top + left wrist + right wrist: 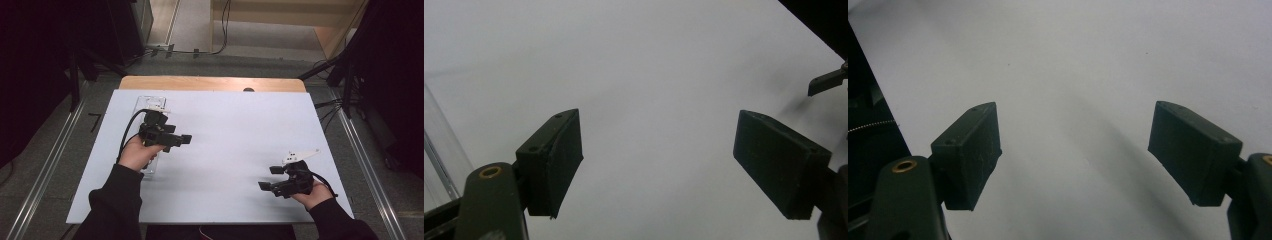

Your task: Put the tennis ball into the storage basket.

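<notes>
Over the left half of the white table sheet point(225, 125), a hand holds my left gripper point(179, 142) with its jaws pointing right. In the left gripper view, my left gripper point(659, 130) is open, with nothing but bare white sheet between its black pads point(559, 155). My right gripper point(269, 178) is held near the front right corner of the sheet and points left. In the right gripper view, my right gripper point(1075, 130) is open too, and its pads point(973, 150) have nothing between them. The right gripper's jaw tip point(829, 80) shows far off in the left gripper view.
A long clear plastic container point(150, 103) lies under and behind the left hand, and its edge point(436, 145) shows in the left gripper view. The wooden table edge point(210, 83) runs along the back. Dark stands, cables and floor rails surround the table.
</notes>
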### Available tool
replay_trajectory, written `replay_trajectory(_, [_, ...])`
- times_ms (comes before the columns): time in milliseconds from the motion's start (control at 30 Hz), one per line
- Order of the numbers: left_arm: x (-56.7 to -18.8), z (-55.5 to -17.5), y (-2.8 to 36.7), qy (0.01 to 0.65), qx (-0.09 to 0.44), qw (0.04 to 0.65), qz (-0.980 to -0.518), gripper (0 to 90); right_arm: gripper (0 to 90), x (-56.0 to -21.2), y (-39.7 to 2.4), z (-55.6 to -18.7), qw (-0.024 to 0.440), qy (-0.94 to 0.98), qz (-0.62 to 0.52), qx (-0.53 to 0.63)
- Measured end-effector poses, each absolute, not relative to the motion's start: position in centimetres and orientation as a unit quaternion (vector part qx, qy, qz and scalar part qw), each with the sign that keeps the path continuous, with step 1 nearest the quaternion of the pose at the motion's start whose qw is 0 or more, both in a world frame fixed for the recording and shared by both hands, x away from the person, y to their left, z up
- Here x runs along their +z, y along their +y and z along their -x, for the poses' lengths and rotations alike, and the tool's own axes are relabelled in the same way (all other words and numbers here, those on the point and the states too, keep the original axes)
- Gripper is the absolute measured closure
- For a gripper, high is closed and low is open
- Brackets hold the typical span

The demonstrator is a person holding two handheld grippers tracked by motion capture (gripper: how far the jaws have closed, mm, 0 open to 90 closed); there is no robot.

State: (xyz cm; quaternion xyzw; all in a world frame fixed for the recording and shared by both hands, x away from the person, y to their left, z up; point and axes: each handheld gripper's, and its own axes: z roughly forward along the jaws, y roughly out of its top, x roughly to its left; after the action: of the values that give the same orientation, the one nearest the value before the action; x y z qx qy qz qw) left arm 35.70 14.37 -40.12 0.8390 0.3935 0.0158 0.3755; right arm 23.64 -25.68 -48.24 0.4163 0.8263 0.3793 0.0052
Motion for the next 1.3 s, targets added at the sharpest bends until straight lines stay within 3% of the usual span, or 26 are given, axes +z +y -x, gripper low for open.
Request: replay_trajectory(1300, [-43.2,-31.7,14.5,0.357,0.006,0.366,-0.86,20.5,18.9,-48.2,-25.8,-23.7,0.007,0.826,-0.417,0.379])
